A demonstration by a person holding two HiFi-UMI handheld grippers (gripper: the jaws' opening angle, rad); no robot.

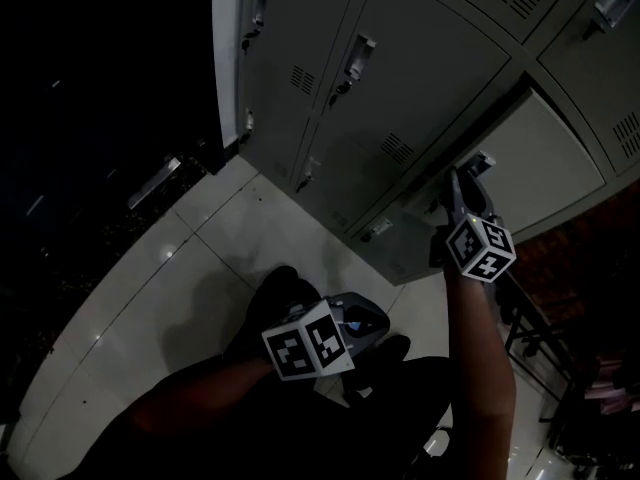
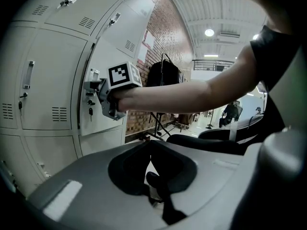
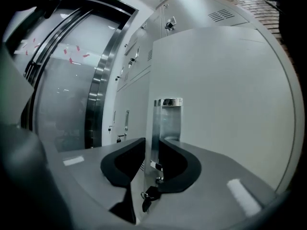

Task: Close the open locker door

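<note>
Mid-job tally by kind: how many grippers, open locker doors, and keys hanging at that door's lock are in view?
Grippers: 2 (left gripper, right gripper)
Open locker doors: 1 (open locker door)
Keys at that door's lock: 1 (key)
Total: 4

- The door (image 1: 545, 153) stands out from the lockers (image 1: 400, 78). Its edge fills the gap between the right gripper's (image 3: 152, 145) jaws, leaving no room there.
- A handle (image 3: 170, 119) and a hanging key (image 3: 149, 195) jut out at that edge.
- Left of the door, bare floor (image 1: 150, 298) runs along the locker fronts and gives open passage.
- Right of the door, a dark rack (image 1: 530, 333) stands near and narrows that side.
- The right arm (image 2: 192, 92) crosses ahead of the left gripper (image 2: 152, 147), between it and the door.
</note>
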